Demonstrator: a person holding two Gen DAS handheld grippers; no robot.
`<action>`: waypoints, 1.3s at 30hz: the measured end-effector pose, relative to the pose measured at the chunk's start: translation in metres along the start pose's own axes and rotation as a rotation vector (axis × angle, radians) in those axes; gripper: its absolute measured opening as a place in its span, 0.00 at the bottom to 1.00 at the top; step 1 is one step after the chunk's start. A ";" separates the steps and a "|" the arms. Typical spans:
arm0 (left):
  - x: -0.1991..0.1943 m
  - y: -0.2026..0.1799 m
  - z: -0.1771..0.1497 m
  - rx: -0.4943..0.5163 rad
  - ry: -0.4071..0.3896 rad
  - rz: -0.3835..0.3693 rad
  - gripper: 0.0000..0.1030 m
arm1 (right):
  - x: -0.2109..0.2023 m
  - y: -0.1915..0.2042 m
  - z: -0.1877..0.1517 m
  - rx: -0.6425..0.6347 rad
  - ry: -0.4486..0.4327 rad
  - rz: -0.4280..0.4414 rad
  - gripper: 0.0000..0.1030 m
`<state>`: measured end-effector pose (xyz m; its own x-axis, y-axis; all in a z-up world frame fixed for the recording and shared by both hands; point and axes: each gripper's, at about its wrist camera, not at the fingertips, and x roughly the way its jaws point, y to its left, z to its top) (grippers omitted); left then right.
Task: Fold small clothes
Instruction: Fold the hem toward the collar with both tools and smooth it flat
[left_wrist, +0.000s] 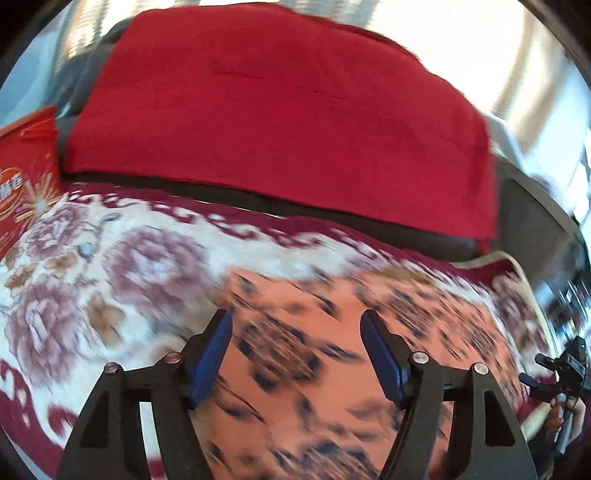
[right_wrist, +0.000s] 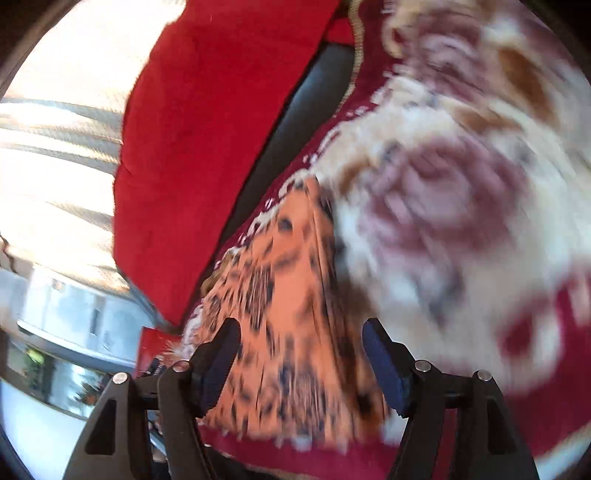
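The orange garment (left_wrist: 332, 369), printed with dark spots, lies spread on a flowered blanket (left_wrist: 110, 258) in front of a red cushion (left_wrist: 277, 129); a red packet (left_wrist: 26, 184) sits at the blanket's far left. It looks thin, light and limp, so it will likely sag and wrinkle when lifted and needs support at two points. The left gripper (left_wrist: 295, 354) hovers over the cloth with its jaws released, nothing between the blue pads (left_wrist: 210, 362). The right gripper (right_wrist: 301, 363) likewise stands open above the garment's edge (right_wrist: 325, 240), gripping nothing. Both views are blurred, so hems and seams cannot be made out. The best hold is probably a pinch at each of two corners along one edge, lifting evenly so the fabric does not slide on the fuzzy blanket.
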<state>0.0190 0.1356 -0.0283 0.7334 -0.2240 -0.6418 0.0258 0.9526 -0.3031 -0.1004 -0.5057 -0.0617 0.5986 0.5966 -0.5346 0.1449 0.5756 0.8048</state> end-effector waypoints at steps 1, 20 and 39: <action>-0.003 -0.013 -0.010 0.016 -0.005 -0.024 0.71 | -0.011 -0.006 -0.020 0.031 -0.019 0.013 0.70; 0.032 -0.065 -0.042 0.033 0.072 -0.015 0.73 | 0.015 0.091 -0.076 -0.235 -0.270 -0.286 0.09; 0.094 -0.093 -0.065 0.179 0.170 0.067 0.76 | 0.034 0.007 0.016 -0.108 0.010 0.049 0.68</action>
<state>0.0411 0.0127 -0.1067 0.6128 -0.1759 -0.7704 0.1120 0.9844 -0.1357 -0.0663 -0.4904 -0.0697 0.5946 0.6310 -0.4984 0.0299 0.6020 0.7979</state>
